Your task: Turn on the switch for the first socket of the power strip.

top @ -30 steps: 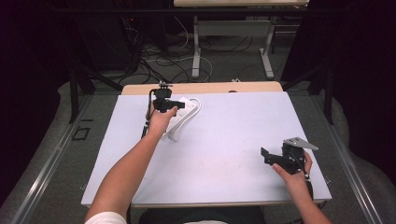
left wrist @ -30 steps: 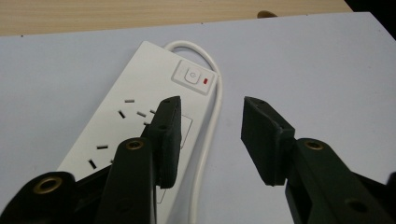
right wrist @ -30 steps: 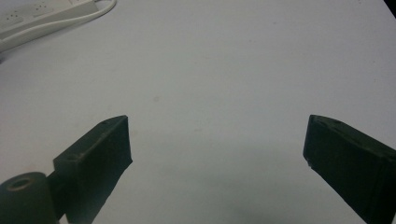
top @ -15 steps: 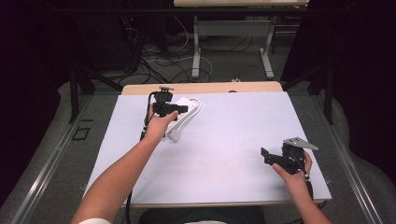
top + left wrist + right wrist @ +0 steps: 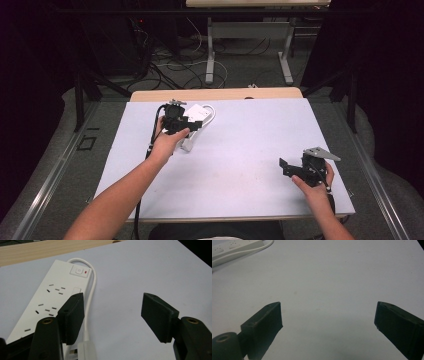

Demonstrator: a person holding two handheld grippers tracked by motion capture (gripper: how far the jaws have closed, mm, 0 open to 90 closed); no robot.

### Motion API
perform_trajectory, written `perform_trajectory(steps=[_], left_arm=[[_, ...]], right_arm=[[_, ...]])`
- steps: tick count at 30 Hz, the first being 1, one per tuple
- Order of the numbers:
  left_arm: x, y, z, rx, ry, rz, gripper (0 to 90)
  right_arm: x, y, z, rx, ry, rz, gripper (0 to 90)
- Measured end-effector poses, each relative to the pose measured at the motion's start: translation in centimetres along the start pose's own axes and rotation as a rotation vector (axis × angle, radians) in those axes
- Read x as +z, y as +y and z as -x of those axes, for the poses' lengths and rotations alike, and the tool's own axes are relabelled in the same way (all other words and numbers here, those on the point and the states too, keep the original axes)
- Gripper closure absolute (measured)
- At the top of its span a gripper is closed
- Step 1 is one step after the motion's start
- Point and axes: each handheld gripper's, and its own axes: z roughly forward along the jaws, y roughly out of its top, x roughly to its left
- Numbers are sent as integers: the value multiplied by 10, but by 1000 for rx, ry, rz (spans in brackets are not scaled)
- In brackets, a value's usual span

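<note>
A white power strip (image 5: 202, 113) lies at the back left of the white table, its white cable (image 5: 91, 287) looping round the switch end. In the left gripper view the strip (image 5: 55, 293) shows several sockets and a switch (image 5: 79, 271). A white plug (image 5: 86, 352) sits at the bottom between the jaws. My left gripper (image 5: 116, 315) hovers open just over the strip's near end, its left jaw above the strip's edge and nothing between the jaws. My right gripper (image 5: 286, 168) is open above bare table at the near right, holding nothing.
The white table top (image 5: 240, 150) has a wooden strip (image 5: 215, 94) along its far edge. Beyond it stand desk legs and loose cables on the floor. In the right gripper view (image 5: 328, 322) the power strip (image 5: 234, 247) lies far off at the top left.
The left gripper has drawn back slightly toward the person over the power strip. The right gripper has stayed put.
</note>
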Motion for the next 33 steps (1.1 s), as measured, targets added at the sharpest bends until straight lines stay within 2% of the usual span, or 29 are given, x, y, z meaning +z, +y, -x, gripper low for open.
perform_trajectory(steps=[4, 10, 14, 27, 29, 31, 33], left_arm=[[-8, -9, 2, 17, -13, 2, 343], [-19, -23, 6, 59, -1, 4, 333], [-25, -31, 8, 66, -2, -1, 304], [-50, -57, 11, -7, -50, 28, 142], [-54, -63, 10, -26, -59, 35, 78], [-57, -69, 10, -27, -52, 43, 40], [-60, -75, 10, -25, -67, 37, 20]], right_arm=[[0, 0, 0, -1, -1, -1, 70], [0, 0, 0, -1, -1, -3, 70], [1, 0, 0, -14, -3, 0, 70], [0, 0, -1, -13, -3, -13, 71], [1, 0, -1, -12, -8, 4, 70], [0, 0, -1, -12, -5, -8, 71], [0, 0, -1, -12, -4, -11, 71]])
